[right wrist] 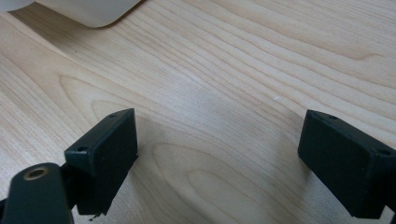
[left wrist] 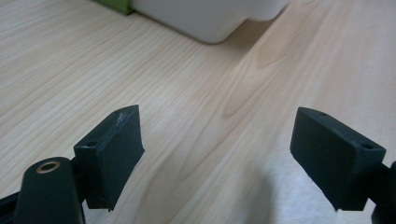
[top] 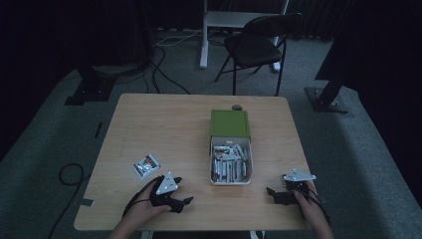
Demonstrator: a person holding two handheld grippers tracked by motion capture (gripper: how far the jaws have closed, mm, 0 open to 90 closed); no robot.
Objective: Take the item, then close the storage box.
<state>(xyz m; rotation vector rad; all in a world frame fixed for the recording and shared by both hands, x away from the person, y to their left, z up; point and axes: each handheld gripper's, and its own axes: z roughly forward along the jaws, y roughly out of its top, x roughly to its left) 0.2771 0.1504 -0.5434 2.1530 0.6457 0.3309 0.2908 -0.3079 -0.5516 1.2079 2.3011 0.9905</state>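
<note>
The small packet (top: 146, 165) on the worktop (top: 164, 124), just ahead of the left gripper (top: 185, 202) and a little to its left, is taken as the thing in hand; it is probably a foil sachet, though the high view is too dim to be sure. It is judged light, thin, soft and a bit slippery, lying flat, so it is best pinched at one edge w/ the fingers angled low. The left fingers (left wrist: 114, 154) are spread wide w/ nothing between them, pointing toward the white tray (top: 231, 180) of similar packets, not at the packet. The right gripper (top: 271, 192) is likewise released and empty, resting near the tray's right corner, well apart from the packet.
</note>
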